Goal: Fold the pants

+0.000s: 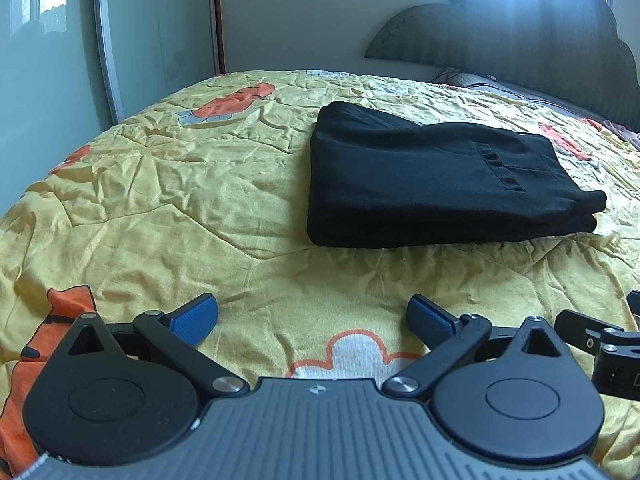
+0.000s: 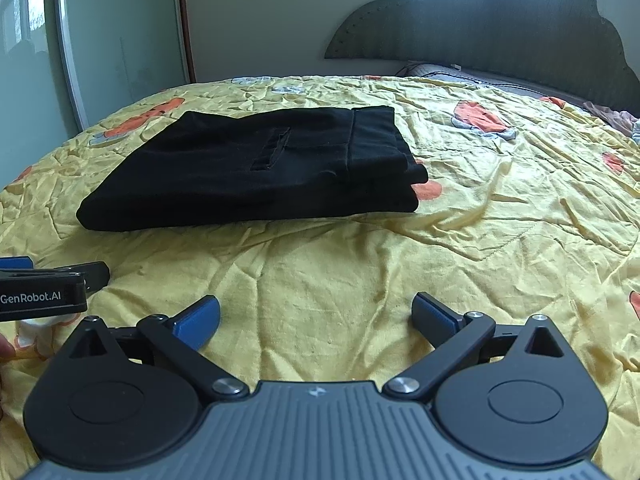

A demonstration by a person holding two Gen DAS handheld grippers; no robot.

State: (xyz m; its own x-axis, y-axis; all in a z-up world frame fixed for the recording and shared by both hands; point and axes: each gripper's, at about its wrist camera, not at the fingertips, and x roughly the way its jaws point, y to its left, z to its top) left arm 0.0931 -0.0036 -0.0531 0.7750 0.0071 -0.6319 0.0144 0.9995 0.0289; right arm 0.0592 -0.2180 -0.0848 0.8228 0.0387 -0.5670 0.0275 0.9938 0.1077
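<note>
The black pants (image 1: 440,184) lie folded into a flat rectangular stack on the yellow bedspread (image 1: 180,184), a back pocket facing up. In the right wrist view the same pants (image 2: 256,168) sit ahead and to the left. My left gripper (image 1: 312,316) stands wide open over bare bedspread, well short of the pants, with nothing between its blue pads (image 1: 196,316). My right gripper (image 2: 316,316) is equally wide open and holds nothing, also short of the stack. The left gripper's side (image 2: 44,292) shows at the left edge of the right wrist view.
A padded grey headboard (image 1: 540,28) rises behind the bed, with pillows (image 2: 460,72) at its foot. A glass wardrobe door (image 1: 52,40) stands to the left. The wrinkled bedspread (image 2: 500,208) with orange cartoon prints stretches around the pants.
</note>
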